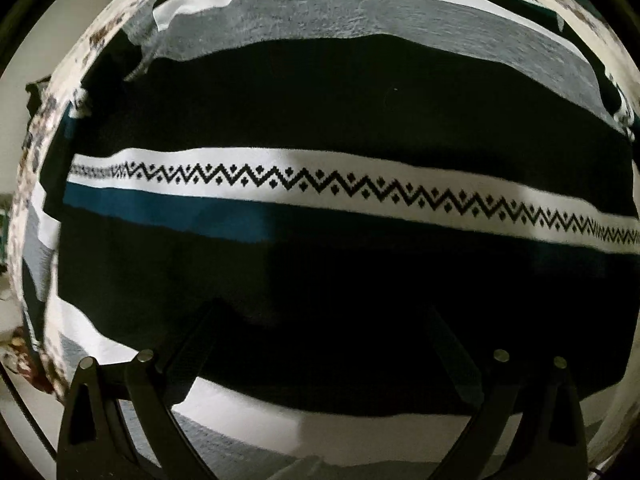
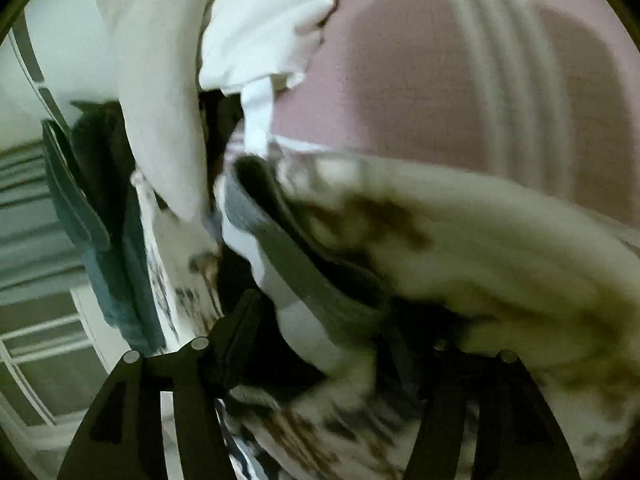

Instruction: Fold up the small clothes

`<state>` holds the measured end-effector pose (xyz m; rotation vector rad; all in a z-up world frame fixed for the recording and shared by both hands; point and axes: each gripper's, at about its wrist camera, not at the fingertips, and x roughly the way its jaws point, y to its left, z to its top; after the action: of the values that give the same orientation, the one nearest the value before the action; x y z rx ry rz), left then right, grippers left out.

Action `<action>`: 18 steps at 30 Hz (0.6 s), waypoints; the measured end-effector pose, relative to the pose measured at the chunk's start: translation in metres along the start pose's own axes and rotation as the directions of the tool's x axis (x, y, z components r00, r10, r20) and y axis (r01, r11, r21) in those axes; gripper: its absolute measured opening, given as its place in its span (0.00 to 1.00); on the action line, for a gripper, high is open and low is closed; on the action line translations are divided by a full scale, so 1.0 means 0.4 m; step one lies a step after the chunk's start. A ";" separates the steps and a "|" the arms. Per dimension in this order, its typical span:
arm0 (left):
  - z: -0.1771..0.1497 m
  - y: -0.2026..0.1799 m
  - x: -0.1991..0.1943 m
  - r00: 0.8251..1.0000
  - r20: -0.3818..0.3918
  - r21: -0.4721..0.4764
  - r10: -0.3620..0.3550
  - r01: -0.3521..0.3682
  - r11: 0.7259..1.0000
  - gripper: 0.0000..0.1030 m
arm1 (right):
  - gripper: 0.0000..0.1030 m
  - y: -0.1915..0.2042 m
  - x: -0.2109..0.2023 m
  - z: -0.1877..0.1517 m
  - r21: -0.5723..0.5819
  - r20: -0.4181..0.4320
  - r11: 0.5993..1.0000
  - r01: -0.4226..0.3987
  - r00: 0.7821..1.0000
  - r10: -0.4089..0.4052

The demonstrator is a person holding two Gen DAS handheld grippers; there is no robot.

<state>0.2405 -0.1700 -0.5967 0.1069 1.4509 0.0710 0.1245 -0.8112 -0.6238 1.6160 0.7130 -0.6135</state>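
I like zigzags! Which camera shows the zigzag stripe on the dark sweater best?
The left wrist view: the zigzag stripe runs sharp across the whole dark sweater. The right wrist view is blurred and shows no zigzag, only smeared cloth.

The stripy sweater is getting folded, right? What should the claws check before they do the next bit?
1. Stripy sweater lying flat under the left claw: ok, its bands look smooth across the left view.
2. Left claw open: ok, its fingers stand wide apart over the dark band.
3. Left claw touching the cloth: cannot tell, the tips are lost against the dark fabric.
4. Right claw open: ok, its fingers are spread.
5. Right claw empty: cannot tell, blurred grey and white cloth sits between the fingers.
6. Other clothes out of the way: not ok, a pink garment and a white one lie close by.
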 end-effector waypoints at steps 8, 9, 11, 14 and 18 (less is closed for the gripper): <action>0.002 0.012 -0.007 1.000 -0.005 -0.005 -0.026 0.026 1.000 1.00 | 0.07 0.156 -0.072 0.032 -0.144 0.144 0.987 -0.071 0.985 0.092; 0.000 0.015 -0.016 1.000 0.007 -0.011 -0.031 0.031 0.999 1.00 | 0.07 0.172 -0.091 0.034 -0.159 0.144 0.985 -0.074 0.985 0.097; -0.001 0.033 -0.034 0.998 0.027 -0.043 -0.050 0.052 0.998 1.00 | 0.07 0.224 -0.109 0.011 -0.217 0.133 0.974 -0.067 0.986 0.097; -0.003 0.081 -0.067 0.995 0.063 -0.106 -0.077 0.083 0.991 1.00 | 0.08 0.313 -0.119 -0.056 -0.306 0.121 0.950 -0.053 0.988 0.094; -0.008 0.187 -0.112 0.991 0.113 -0.169 -0.077 0.096 0.981 1.00 | 0.08 0.475 -0.118 -0.243 -0.482 0.093 0.876 -0.012 0.994 0.065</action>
<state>0.2333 -0.1007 -0.5444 -0.0945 1.3357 0.1186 0.2335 -0.7406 -0.4481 1.1222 0.6880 -0.4430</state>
